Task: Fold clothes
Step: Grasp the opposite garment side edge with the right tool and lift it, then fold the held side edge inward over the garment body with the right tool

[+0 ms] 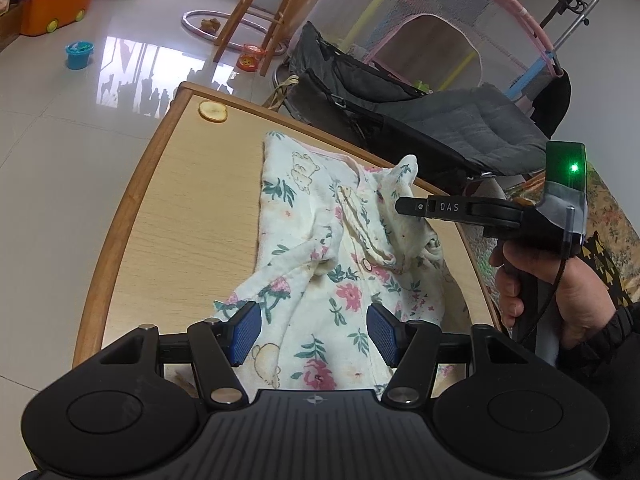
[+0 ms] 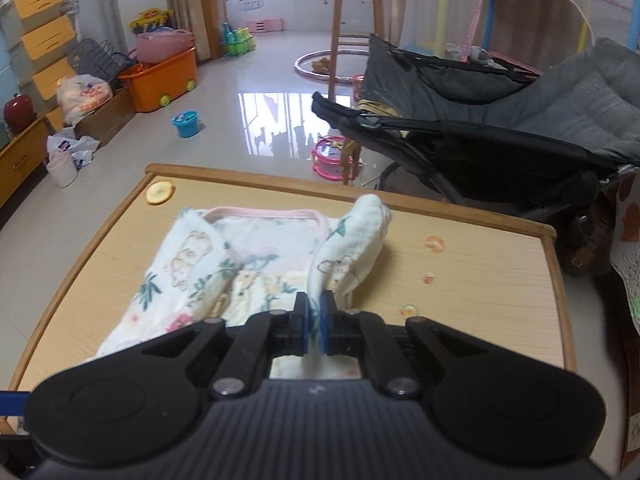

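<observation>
Right claw [image 2: 314, 322] pinches the garment's [image 1: 320, 256] sleeve [image 2: 352, 240] above the worktop [image 2: 480, 280]; left claw [image 1: 314, 330] hovers spread over its hem.

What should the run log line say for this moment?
step: folding | right gripper: shut on garment, sleeve lifted | left gripper: open, above garment | surface: wooden table
</observation>
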The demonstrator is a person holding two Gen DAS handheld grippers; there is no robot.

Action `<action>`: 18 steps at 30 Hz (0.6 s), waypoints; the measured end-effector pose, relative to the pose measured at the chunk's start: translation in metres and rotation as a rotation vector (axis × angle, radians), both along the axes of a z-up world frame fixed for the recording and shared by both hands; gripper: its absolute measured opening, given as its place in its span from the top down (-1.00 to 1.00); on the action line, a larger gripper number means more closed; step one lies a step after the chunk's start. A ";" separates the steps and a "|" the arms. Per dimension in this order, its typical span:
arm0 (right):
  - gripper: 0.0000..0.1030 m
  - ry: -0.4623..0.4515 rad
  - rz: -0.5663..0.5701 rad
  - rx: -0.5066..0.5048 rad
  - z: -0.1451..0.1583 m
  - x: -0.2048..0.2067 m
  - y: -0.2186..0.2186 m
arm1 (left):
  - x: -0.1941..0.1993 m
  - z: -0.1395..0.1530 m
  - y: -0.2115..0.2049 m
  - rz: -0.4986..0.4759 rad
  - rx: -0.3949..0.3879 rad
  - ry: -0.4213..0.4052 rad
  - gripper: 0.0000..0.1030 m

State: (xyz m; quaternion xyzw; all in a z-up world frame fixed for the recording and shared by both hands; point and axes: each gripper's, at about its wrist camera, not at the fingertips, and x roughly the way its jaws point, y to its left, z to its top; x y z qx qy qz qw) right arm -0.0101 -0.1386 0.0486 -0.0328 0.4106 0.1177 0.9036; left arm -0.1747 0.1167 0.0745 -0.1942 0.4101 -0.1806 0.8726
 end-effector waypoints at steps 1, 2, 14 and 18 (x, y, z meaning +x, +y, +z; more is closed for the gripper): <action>0.89 0.001 0.004 -0.003 -0.001 0.000 0.003 | 0.000 0.000 0.001 0.002 -0.001 0.001 -0.18; 0.89 0.004 0.008 -0.002 -0.002 -0.001 0.005 | 0.000 0.000 0.001 0.003 -0.001 0.003 -0.18; 0.89 0.029 0.054 -0.014 -0.011 -0.004 0.027 | 0.001 -0.002 0.001 0.000 -0.003 0.009 -0.18; 0.88 0.033 0.070 -0.018 -0.013 -0.005 0.033 | 0.002 -0.002 -0.001 -0.005 -0.004 0.009 -0.18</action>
